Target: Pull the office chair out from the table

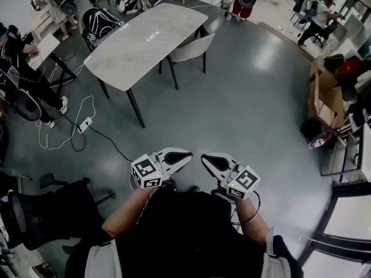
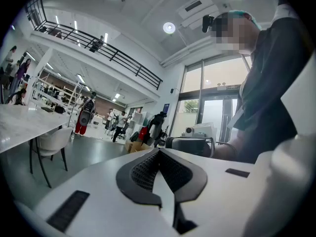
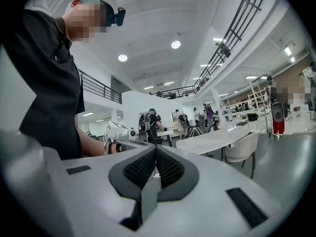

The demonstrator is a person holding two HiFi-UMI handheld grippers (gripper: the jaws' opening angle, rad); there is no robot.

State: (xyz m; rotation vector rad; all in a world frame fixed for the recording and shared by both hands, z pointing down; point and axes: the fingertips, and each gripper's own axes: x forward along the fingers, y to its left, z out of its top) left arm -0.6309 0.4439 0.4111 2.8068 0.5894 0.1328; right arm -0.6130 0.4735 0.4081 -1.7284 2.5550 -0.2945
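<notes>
Currently left gripper (image 1: 181, 155), right gripper (image 1: 212, 160) clenched, empty; pale shell chair (image 1: 193, 47) at marble-look rounded table (image 1: 139, 42).

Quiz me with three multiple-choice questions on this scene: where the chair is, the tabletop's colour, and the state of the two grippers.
1. Where is the pale chair? A) tucked against the table B) alone on open floor C) held by a gripper
2. What colour is the table's top? A) black B) marbled white C) red
3. How are the left gripper and right gripper? A) both wide open B) both shut, empty C) left shut on the chair
Answers: 1 A, its seat sits at the table's edge; 2 B, the top looks pale and veined; 3 B, each gripper view shows jaws together, nothing between.
</notes>
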